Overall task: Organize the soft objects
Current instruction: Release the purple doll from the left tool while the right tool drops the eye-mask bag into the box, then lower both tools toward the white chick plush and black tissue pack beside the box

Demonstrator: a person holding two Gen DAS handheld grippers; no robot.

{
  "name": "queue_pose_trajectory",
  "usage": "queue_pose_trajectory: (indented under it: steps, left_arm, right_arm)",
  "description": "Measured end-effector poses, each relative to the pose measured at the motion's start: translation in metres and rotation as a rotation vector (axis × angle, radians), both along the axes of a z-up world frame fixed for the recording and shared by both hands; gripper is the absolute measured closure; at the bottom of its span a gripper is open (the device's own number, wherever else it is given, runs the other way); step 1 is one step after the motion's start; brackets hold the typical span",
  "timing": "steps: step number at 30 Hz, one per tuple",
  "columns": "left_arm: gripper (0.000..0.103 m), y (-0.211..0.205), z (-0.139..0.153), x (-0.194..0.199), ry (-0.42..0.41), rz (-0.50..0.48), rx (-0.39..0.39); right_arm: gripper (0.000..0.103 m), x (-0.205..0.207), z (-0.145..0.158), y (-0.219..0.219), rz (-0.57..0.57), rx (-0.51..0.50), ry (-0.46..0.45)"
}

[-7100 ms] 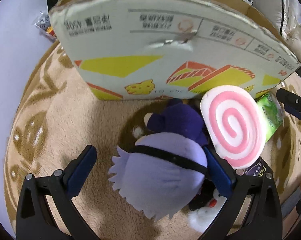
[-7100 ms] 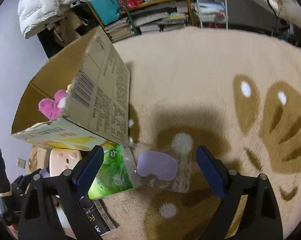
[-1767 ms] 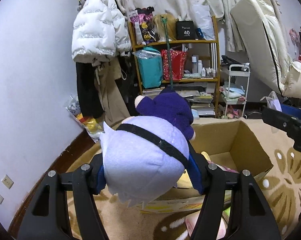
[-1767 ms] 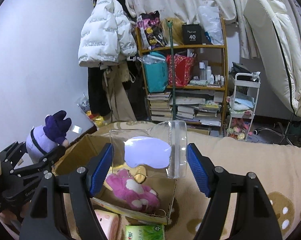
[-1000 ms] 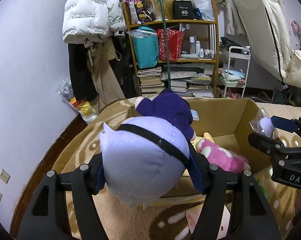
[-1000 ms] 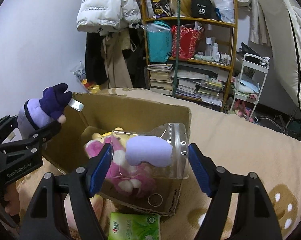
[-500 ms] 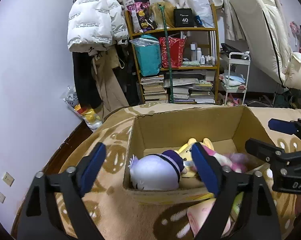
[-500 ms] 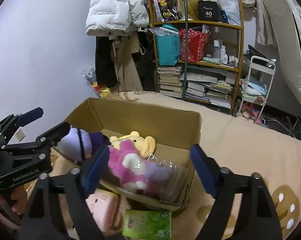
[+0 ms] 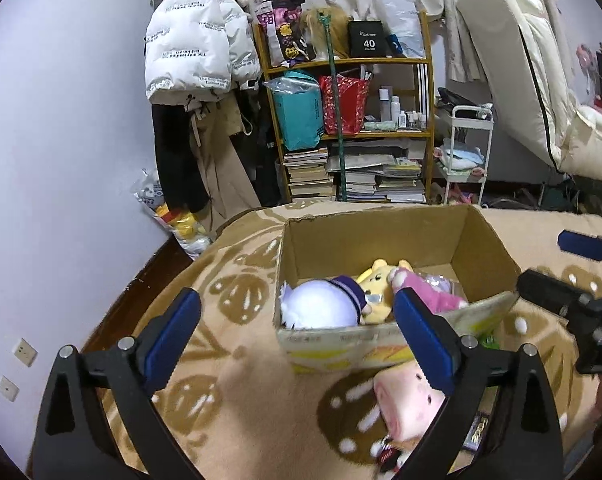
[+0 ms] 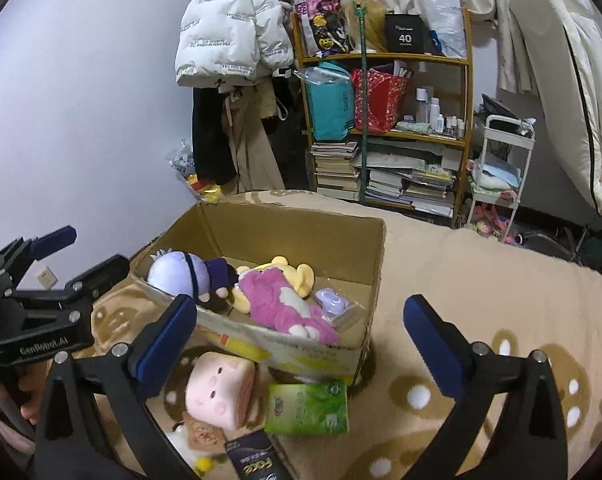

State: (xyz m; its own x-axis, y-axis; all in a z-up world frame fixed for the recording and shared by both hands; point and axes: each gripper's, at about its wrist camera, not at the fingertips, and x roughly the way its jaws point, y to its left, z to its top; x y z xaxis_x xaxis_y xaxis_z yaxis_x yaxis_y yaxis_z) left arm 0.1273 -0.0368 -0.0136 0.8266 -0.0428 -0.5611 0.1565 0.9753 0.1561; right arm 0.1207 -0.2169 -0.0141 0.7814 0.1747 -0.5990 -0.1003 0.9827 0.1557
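Left wrist view: the left gripper (image 9: pixel 297 330) is occupying the lower half of the frame. Its jaws are opening, they are standing far apart, and nothing is lying between the pads. Beyond them, at frame centre, the cardboard box (image 9: pixel 381 236) is sitting on the patterned rug (image 9: pixel 229 392). Inside it, the lavender plush (image 9: pixel 321 306) is resting against the box's left wall, with the yellow bear plush (image 9: pixel 379 280) and the pink plush (image 9: pixel 429 294) to its right. The pink roll cushion (image 9: pixel 405 400) is lying on the rug at lower right, outside the box.

Right wrist view: the right gripper (image 10: pixel 301 330) is spanning the bottom of the frame. Its jaws are opening too, wide apart and empty. The clear pouch (image 10: pixel 335 302) is lying in the box at frame centre, beside the pink plush. The roll cushion, the green tissue pack (image 10: pixel 307 408) and a dark packet (image 10: pixel 253 460) are waiting on the rug, lower centre.

Procedure: the release step appears complete. Keep both sets of pads spread while backing clear of the box rim, so no fabric is snagging. For the next pick, the roll cushion seems nearest; approach it from above and grip across its rounded sides, since it will compress.
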Motion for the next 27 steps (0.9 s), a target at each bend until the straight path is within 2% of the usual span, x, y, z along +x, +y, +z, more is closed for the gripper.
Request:
queue_pose_trajectory:
  steps: [5, 13, 18, 27]
  left_arm:
    - [0.006, 0.004, 0.004, -0.019, 0.032, 0.004, -0.018]
    - [0.006, 0.001, 0.008, -0.06, 0.052, -0.019, 0.032]
    - [0.006, -0.002, 0.008, -0.087, 0.058, -0.037, 0.071]
    - [0.006, 0.001, 0.003, -0.105, 0.114, -0.056, 0.048]
  right_arm:
    - [0.0, -0.018, 0.012, 0.0, -0.001, 0.003, -0.022]
    - [0.0, -0.052, 0.027, 0.003, -0.001, -0.006, -0.05]
    - [0.0, -0.065, 0.028, 0.005, 0.0, 0.003, -0.028]
    - [0.0, -0.092, 0.026, 0.008, 0.003, 0.007, -0.009]
